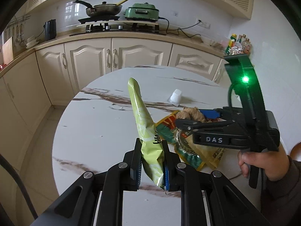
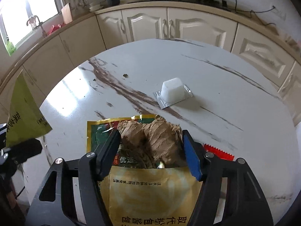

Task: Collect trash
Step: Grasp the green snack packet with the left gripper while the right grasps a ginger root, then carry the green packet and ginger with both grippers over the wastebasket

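Observation:
My left gripper (image 1: 152,146) is shut on a light green snack wrapper (image 1: 143,116) and holds it up above the round marble table (image 1: 97,120); the wrapper also shows at the left edge of the right wrist view (image 2: 24,111). My right gripper (image 2: 150,137) is shut on a brown piece of ginger (image 2: 150,139), above a yellow and green food packet (image 2: 150,188) lying on the table. In the left wrist view the right gripper (image 1: 190,118) holds the ginger (image 1: 190,114) over the packet (image 1: 188,150).
A small white plastic cup with a foil lid (image 2: 174,92) lies on its side mid-table, also in the left wrist view (image 1: 175,97). A red wrapper edge (image 2: 218,150) peeks out by the right finger. Cream kitchen cabinets (image 1: 112,54) and a stove with a pan (image 1: 103,9) stand behind.

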A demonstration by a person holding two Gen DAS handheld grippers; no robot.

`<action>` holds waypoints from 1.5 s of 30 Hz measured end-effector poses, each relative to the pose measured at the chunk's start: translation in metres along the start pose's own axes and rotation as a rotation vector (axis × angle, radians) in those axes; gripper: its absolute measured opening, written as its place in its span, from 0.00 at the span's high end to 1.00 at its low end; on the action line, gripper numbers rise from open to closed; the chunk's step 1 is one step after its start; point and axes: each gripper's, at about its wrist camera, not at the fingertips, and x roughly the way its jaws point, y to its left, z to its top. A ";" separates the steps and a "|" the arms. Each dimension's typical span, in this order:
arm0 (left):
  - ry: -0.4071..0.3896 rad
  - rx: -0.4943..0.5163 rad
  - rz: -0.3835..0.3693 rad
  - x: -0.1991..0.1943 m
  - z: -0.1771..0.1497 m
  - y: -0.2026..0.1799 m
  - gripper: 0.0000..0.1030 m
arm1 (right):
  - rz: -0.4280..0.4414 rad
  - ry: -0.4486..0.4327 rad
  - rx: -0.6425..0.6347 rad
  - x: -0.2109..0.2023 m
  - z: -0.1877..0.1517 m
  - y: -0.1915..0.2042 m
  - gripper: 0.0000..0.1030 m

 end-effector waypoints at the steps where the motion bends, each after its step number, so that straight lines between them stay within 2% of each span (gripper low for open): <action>1: -0.001 -0.004 -0.001 -0.002 -0.001 0.003 0.86 | 0.003 -0.001 0.002 -0.001 0.000 0.000 0.42; 8: -0.019 -0.021 0.002 -0.019 -0.007 0.020 0.86 | -0.016 -0.045 0.036 -0.016 -0.002 0.001 0.43; 13: -0.067 -0.052 0.045 -0.048 -0.012 0.038 0.86 | -0.055 -0.142 0.030 -0.053 0.005 0.020 0.43; 16: -0.113 -0.070 0.114 -0.072 -0.019 0.055 0.86 | -0.039 -0.217 0.008 -0.081 0.012 0.047 0.43; 20: -0.164 -0.113 0.196 -0.110 -0.033 0.084 0.86 | 0.024 -0.310 -0.049 -0.112 0.021 0.105 0.43; 25: -0.204 -0.170 0.297 -0.154 -0.059 0.121 0.86 | 0.115 -0.357 -0.128 -0.124 0.023 0.186 0.43; 30: -0.210 -0.228 0.405 -0.188 -0.096 0.160 0.86 | 0.186 -0.345 -0.205 -0.102 0.016 0.264 0.43; 36: -0.163 -0.308 0.509 -0.200 -0.142 0.202 0.86 | 0.266 -0.258 -0.292 -0.045 0.005 0.344 0.43; 40: -0.099 -0.360 0.543 -0.183 -0.160 0.231 0.86 | 0.282 -0.177 -0.328 0.000 -0.003 0.378 0.43; 45: 0.039 -0.446 0.525 -0.126 -0.185 0.273 0.85 | 0.241 -0.055 -0.354 0.072 -0.017 0.398 0.43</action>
